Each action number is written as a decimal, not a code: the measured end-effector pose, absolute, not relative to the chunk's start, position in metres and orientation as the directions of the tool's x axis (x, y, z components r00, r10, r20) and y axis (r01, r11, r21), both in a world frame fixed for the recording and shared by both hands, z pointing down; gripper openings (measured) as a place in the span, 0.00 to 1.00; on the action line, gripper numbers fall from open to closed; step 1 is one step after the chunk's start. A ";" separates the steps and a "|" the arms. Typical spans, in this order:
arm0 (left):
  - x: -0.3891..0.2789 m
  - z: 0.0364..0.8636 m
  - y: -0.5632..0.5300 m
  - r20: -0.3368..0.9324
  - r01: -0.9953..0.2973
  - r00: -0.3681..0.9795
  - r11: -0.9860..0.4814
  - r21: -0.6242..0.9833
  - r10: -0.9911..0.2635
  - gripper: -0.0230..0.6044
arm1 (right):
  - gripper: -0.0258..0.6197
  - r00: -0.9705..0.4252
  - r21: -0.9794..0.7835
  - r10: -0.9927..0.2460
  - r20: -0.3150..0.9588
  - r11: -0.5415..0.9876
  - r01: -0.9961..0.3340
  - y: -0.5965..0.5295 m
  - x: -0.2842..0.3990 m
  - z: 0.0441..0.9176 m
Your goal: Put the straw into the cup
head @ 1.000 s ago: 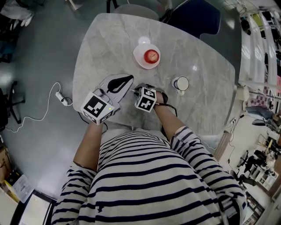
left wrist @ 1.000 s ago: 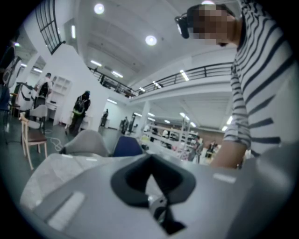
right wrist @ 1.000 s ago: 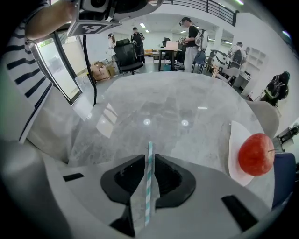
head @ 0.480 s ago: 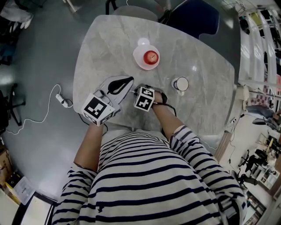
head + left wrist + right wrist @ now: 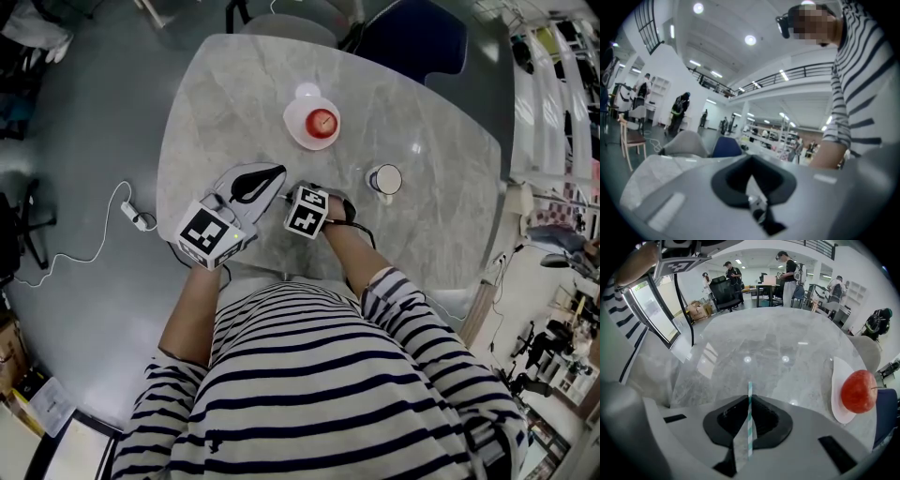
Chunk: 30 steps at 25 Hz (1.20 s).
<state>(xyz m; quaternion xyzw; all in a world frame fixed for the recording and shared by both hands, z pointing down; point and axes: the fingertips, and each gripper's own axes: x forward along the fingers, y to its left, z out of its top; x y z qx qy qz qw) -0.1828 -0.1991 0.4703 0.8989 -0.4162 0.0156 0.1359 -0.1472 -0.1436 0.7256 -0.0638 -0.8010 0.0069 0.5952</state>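
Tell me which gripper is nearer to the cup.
Right. The right gripper, whose jaws have just been closing on the straw, sits left of the cup in the head view; the left gripper lies farther left, beyond it.

The head view looks steeply down over the tabletop (image 5: 225, 94), the right gripper view, riding the right tool (image 5: 749, 427), sits close above it, sharing the plate (image 5: 836, 380) at its 3 o'clock, and the left gripper view faces level.

Red apple (image 5: 322, 119) on white plate (image 5: 293, 117), grey marble table (image 5: 216, 94); blue chair (image 5: 417, 37) behind
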 end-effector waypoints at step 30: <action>-0.125 0.444 -0.196 0.137 -0.708 0.706 -0.687 0.161 -0.695 0.05 | 0.08 -0.561 -0.040 -0.103 0.821 0.971 -0.237 -0.181 -0.116 0.649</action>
